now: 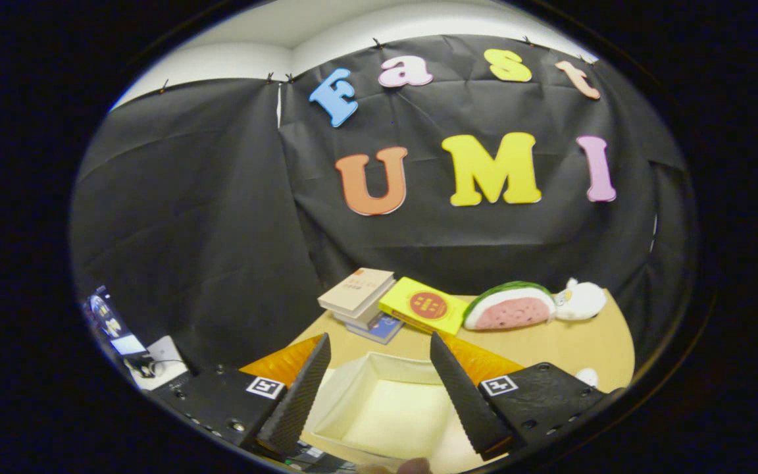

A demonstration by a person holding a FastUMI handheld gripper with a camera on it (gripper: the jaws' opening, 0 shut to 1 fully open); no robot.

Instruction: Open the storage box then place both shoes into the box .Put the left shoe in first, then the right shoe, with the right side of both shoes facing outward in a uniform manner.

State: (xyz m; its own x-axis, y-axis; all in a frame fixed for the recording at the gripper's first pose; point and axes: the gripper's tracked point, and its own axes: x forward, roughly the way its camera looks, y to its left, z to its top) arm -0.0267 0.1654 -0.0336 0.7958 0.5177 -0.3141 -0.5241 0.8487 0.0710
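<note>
- A tan table (550,345) stands before the black cloth wall.
- The gripper (379,359) hovers with its fingers spread apart, holding nothing.
- The open storage box (379,408), pale inside, sits between and just below the fingers.
- Beyond lie stacked books (358,293), a yellow book (424,306), a watermelon plush (509,307) and a white plush (580,299).

The gripper (379,388) hangs with its jaws spread wide apart, nothing pressed between them. Both fingers (297,401) slope inward and forward, their ribbed inner faces turned toward each other, each carried on a block with a square marker on top. A fingertip (413,466) of the person shows just below, between the jaws.
</note>
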